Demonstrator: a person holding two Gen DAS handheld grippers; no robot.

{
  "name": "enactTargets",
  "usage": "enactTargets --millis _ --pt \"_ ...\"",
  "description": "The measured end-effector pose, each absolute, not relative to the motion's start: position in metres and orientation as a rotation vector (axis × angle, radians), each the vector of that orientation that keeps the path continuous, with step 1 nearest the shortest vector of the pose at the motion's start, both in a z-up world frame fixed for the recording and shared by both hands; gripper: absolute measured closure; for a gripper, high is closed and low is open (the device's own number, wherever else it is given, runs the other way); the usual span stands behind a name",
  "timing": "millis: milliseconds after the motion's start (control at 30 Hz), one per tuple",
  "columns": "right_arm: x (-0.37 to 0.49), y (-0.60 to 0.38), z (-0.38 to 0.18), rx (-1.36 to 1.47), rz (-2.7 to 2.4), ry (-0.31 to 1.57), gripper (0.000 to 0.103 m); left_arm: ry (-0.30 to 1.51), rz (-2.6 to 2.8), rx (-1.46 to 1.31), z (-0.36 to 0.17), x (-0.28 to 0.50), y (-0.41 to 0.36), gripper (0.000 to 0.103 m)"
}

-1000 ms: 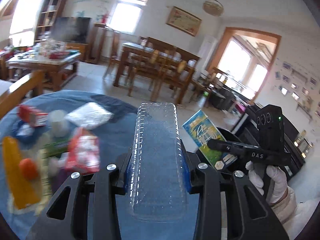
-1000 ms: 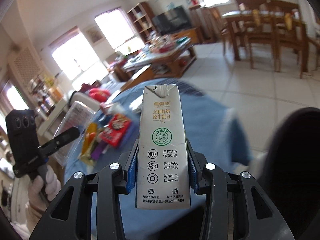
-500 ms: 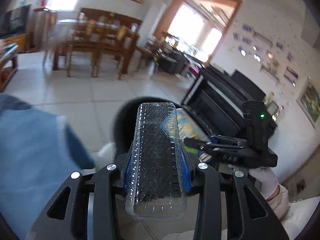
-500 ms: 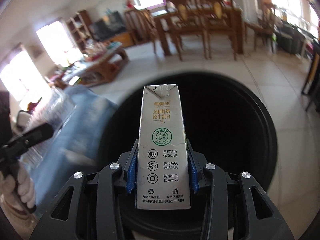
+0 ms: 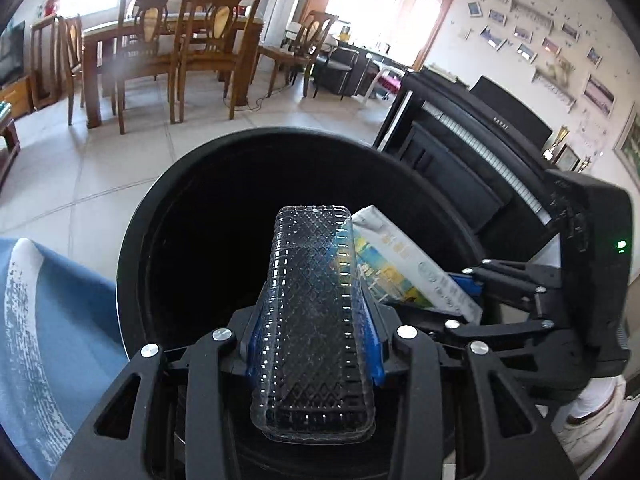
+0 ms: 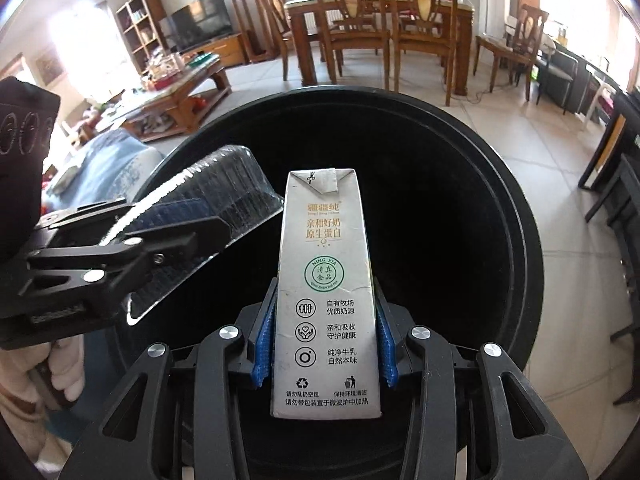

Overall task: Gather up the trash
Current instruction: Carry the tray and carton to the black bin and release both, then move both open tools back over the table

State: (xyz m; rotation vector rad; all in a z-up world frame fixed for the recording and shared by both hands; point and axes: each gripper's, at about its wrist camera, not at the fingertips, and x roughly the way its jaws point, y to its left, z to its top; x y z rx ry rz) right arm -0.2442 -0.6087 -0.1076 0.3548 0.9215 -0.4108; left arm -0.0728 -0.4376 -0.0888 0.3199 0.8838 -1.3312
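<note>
A clear ribbed plastic container (image 5: pixel 312 300) stands between the blue pads of my left gripper (image 5: pixel 312 344). Those jaws are opening, and the pads still touch the container's sides. My right gripper (image 6: pixel 325 344) is shut on a tall grey milk carton (image 6: pixel 326 280) with green and black print. Both grippers hang side by side over the dark mouth of a round black trash bin (image 6: pixel 528 240), pointing down into it. In the left wrist view the carton (image 5: pixel 400 264) shows to the right of the container, above the bin (image 5: pixel 280 136). The bin's inside is too dark to see.
The blue-covered table (image 5: pixel 60 320) is at the bin's left. A black piano (image 5: pixel 460 152) stands to the right. A wooden dining table with chairs (image 6: pixel 380 12) and a cluttered coffee table (image 6: pixel 176 92) lie beyond on the tiled floor. A gloved hand (image 6: pixel 60 368) holds the left gripper.
Both grippers swung away from the blue table and sank over the black bin, still carrying the container and the carton. They now sit closer together.
</note>
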Motion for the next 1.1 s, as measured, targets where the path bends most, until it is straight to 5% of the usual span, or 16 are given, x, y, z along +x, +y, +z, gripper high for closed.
enactTargets --millis 233,367,467,567,700,933,1100 --pt "-0.246 -0.597 -0.106 0.340 -0.408 0.918 0.061 0.874 -1.308 0.312 -0.085 -0.068 -0.434 0.054" --pt "-0.249 -0.588 -0.102 0.325 -0.423 0.901 0.058 0.858 -1.309 0.283 -0.081 -0.071 -0.433 0.036" --pt "-0.253 -0.587 -0.096 0.335 -0.435 0.886 0.036 0.839 -1.318 0.261 -0.072 -0.071 -0.428 0.036" --pt "-0.255 -0.582 -0.089 0.327 -0.432 0.857 0.035 0.821 -1.318 0.231 -0.062 -0.072 -0.417 0.035" --pt "-0.252 -0.572 -0.075 0.323 -0.413 0.800 0.028 0.763 -1.280 0.199 -0.046 -0.073 -0.392 0.013" --pt "-0.226 -0.528 -0.052 0.302 -0.288 0.721 0.009 0.709 -1.164 0.141 -0.024 -0.058 -0.328 0.005" --pt "-0.184 -0.477 -0.042 0.275 -0.134 0.744 0.008 0.681 -1.020 0.104 -0.017 -0.039 -0.267 0.005"
